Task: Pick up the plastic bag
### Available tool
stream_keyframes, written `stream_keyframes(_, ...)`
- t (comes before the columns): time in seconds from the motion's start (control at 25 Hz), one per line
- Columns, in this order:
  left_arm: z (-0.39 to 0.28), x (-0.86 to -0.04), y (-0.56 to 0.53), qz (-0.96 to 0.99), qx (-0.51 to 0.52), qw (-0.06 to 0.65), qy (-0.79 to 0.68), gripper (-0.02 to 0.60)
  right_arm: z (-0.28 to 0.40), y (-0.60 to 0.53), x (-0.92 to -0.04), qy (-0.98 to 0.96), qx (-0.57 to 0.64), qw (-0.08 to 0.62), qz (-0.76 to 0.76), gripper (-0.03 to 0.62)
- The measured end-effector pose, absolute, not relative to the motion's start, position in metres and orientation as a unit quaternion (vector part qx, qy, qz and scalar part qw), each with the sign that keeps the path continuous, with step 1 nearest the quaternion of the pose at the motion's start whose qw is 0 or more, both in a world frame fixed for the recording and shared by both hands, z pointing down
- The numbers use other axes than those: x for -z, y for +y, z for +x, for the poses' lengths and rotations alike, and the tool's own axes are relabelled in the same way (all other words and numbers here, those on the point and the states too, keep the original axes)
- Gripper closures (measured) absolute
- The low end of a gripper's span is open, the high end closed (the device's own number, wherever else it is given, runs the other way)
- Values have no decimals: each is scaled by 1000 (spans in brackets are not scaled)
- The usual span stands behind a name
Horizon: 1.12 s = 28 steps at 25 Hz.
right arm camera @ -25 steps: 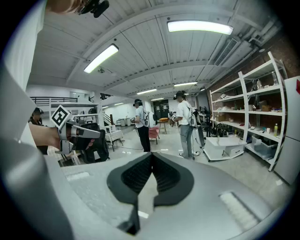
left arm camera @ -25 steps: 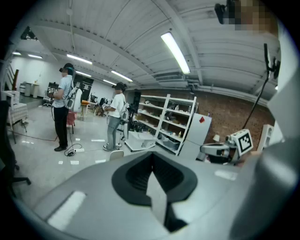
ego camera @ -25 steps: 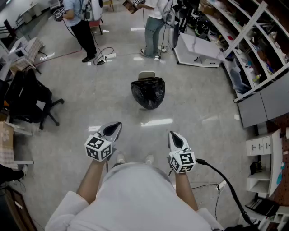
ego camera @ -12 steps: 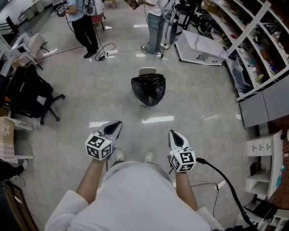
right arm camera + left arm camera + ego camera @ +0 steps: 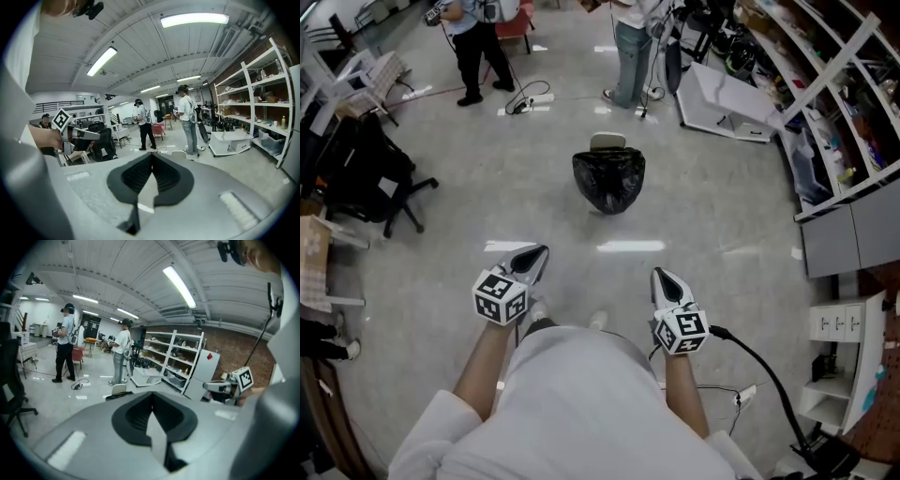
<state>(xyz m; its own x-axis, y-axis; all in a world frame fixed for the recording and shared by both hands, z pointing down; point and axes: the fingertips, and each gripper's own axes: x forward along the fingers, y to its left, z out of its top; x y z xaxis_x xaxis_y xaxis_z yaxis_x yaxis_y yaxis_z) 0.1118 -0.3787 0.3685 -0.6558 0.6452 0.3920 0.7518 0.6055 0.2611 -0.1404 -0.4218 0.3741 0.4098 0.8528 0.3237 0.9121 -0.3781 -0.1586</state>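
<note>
The black plastic bag [image 5: 608, 181] sits bulging on the grey floor, well ahead of me, with a pale bin [image 5: 607, 142] right behind it. My left gripper [image 5: 536, 255] and right gripper [image 5: 661, 277] are held side by side in front of my body, pointing toward the bag and far short of it. Both are shut with nothing between the jaws. In the left gripper view the jaws [image 5: 152, 394] meet, and only a dark sliver of the bag [image 5: 123, 395] shows above them. The right gripper view shows its jaws [image 5: 152, 154] closed and the bag hidden.
Two people [image 5: 478, 47] [image 5: 633, 52] stand at the far end among floor cables [image 5: 530, 98]. A black office chair [image 5: 366, 178] is at the left. White shelving [image 5: 834, 103] and a white panel [image 5: 722, 98] line the right. A black cable [image 5: 759, 366] trails from my right gripper.
The view has shifted a little as the person steps, and my left gripper has drifted slightly left. Both grippers stay shut and the bag has not moved.
</note>
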Motion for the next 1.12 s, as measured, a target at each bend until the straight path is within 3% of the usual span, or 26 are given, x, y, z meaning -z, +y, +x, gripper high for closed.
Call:
stream_keyframes(0.56, 77, -381, -374, -412, 205, 149, -875, 577, -183, -406, -387, -505, 108, 159, -841, 591)
stream_keyframes(1.12, 80, -404, -270, -389, 210, 165, -882, 577, -193, -326, -416, -535, 125, 179, -816, 591)
